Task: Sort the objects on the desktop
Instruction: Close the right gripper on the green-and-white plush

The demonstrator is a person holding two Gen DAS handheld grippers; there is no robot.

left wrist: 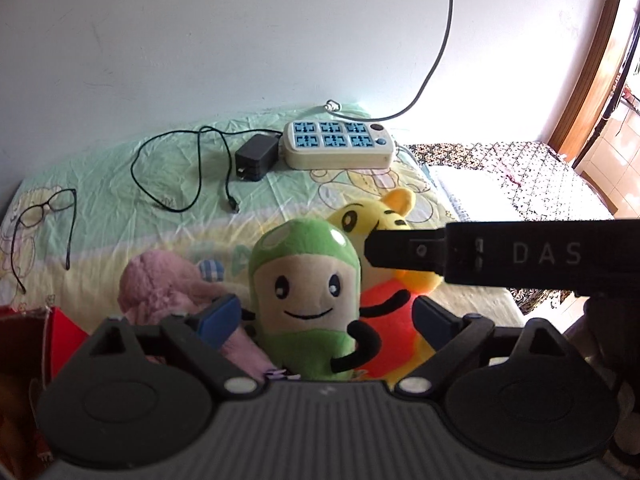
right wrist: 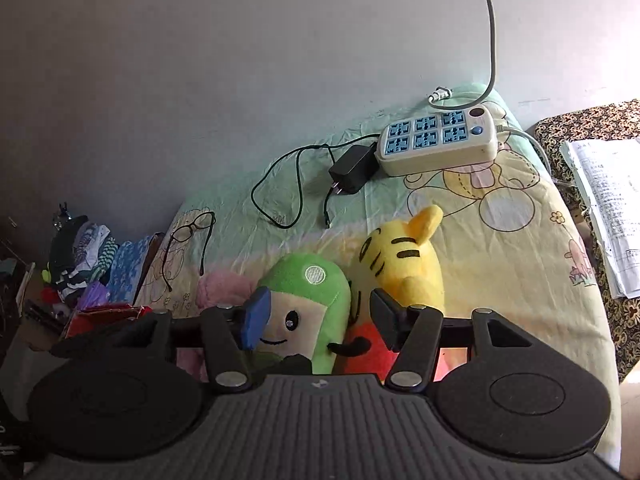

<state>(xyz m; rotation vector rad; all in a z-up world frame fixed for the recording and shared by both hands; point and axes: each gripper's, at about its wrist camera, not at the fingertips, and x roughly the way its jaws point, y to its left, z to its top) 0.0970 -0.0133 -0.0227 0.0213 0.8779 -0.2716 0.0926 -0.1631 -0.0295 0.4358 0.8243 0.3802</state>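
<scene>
Cartoon-print sheet, green plush upright, face toward cameras

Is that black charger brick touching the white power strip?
Touching: in the left wrist view the charger brick butts against the power strip's end, no gap showing.

A plain pale wall rises behind a surface covered by a cartoon-printed green and yellow sheet. Bright daylight washes the right side, where a wooden door frame stands beside a dark floral-patterned cover.
</scene>
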